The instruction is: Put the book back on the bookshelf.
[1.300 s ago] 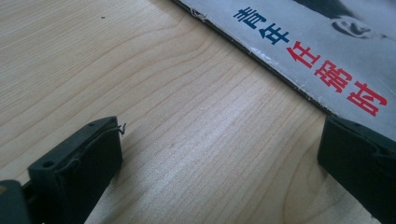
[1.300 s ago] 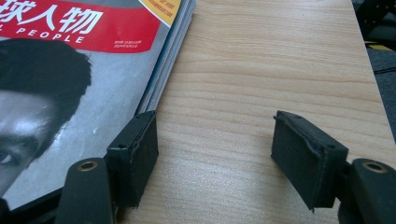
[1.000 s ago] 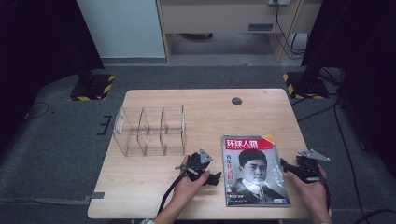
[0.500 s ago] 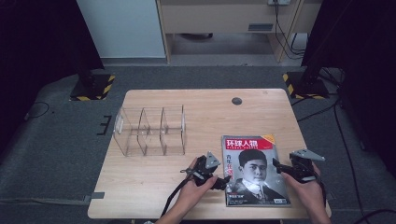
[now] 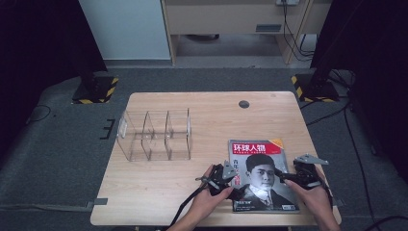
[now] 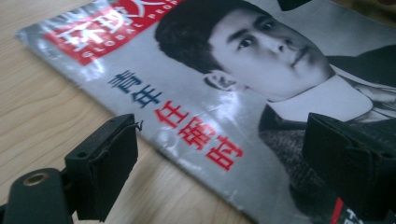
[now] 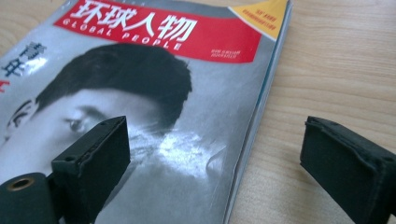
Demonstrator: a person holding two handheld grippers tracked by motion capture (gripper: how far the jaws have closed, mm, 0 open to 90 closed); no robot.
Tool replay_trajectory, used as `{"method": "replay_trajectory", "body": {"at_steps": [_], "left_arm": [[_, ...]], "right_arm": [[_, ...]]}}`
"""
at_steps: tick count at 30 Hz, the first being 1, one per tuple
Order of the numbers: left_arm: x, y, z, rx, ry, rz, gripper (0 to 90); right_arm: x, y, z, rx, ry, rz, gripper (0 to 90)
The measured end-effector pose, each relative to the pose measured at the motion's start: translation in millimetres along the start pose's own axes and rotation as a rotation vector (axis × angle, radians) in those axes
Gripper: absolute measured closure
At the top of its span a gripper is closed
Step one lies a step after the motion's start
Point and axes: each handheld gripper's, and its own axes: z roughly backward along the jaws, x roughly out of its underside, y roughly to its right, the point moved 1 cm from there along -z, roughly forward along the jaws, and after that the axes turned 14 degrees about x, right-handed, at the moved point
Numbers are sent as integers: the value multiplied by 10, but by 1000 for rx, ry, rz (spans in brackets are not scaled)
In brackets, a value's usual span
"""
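With both grippers parked at the magazine's two long edges, this reads as the approach to a two-handed pickup, nothing gripped yet. The magazine lies flat, cover up, on the near right part of the wooden table, well apart from the clear acrylic organizer standing at the left. Left gripper sits at the magazine's left edge; the left gripper view has its jaws spread wide, straddling that edge, one pad over bare wood and the other over the cover, no pad pressing on anything. Right gripper is at the right edge; its jaws have just been opening and in the right gripper view stand wide, one over the cover and one over the table, with the page edge between them but not pinched. So: positioning looks done, while the grasp, lift and whatever placement follows are all left, likely into the organizer, though that's a guess. Count: one magazine, one organizer with what looks like three compartments, two grippers, one table with one dark round grommet near its far edge.
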Motion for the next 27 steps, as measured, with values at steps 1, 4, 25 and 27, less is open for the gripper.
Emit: {"method": "replay_trajectory", "body": {"at_steps": [1,4,25,27], "left_arm": [[0,0,0,0,0,0,100],[0,41,-78,15,-24,-13,100],[22,73,-138,-11,-60,-54,71],[21,73,-138,-11,-61,-54,71]], "right_arm": [[0,0,0,0,0,0,83],[8,-9,6,-21,-3,6,84],[24,-85,-20,-61,-10,38,185],[24,-89,-16,-59,-13,41,192]]}}
